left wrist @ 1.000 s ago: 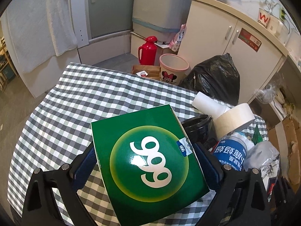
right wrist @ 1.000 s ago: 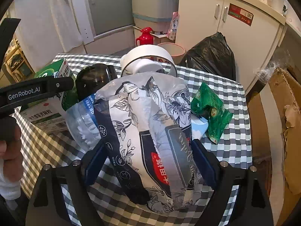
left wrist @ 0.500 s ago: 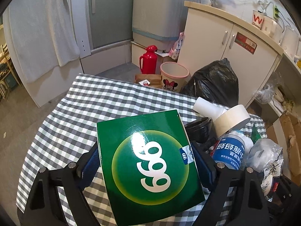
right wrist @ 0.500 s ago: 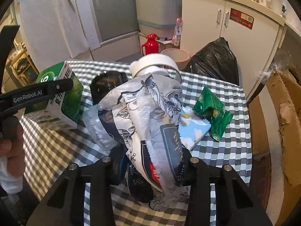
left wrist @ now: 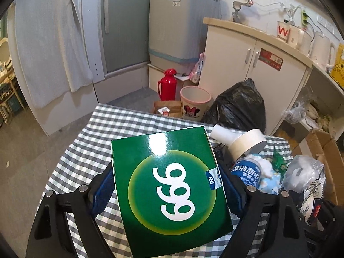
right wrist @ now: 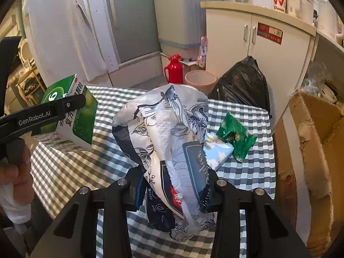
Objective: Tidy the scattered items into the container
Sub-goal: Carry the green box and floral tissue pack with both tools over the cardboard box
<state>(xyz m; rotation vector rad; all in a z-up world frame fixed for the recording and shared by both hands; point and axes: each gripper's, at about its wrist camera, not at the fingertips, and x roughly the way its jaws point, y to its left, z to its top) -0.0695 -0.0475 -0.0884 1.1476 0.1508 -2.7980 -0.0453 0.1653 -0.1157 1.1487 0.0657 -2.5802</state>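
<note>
A green box marked 999 (left wrist: 169,182) is clamped between the blue pads of my left gripper (left wrist: 166,185), held above the checked table (left wrist: 107,133). The right wrist view shows the same green box (right wrist: 75,116) at the left, with a hand behind the left gripper. My right gripper (right wrist: 175,185) is shut on a floral tissue pack (right wrist: 169,133), which stands upright above the cloth. A tape roll (left wrist: 247,144), a blue-labelled bottle (left wrist: 247,172), a green packet (right wrist: 235,135) and a pale blue packet (right wrist: 217,152) lie on the table. An open cardboard box (right wrist: 311,139) stands to the right.
A black bin bag (left wrist: 238,105), a pink bucket (left wrist: 194,103) and a red flask (left wrist: 166,85) sit on the floor beyond the table. White cabinets (left wrist: 253,64) and a washing machine (left wrist: 180,25) line the back. A dark bowl (left wrist: 221,150) sits behind the green box.
My right gripper has closed from wide around the tissue pack to tight on it and raised it. My left gripper has lifted the green box higher over the table.
</note>
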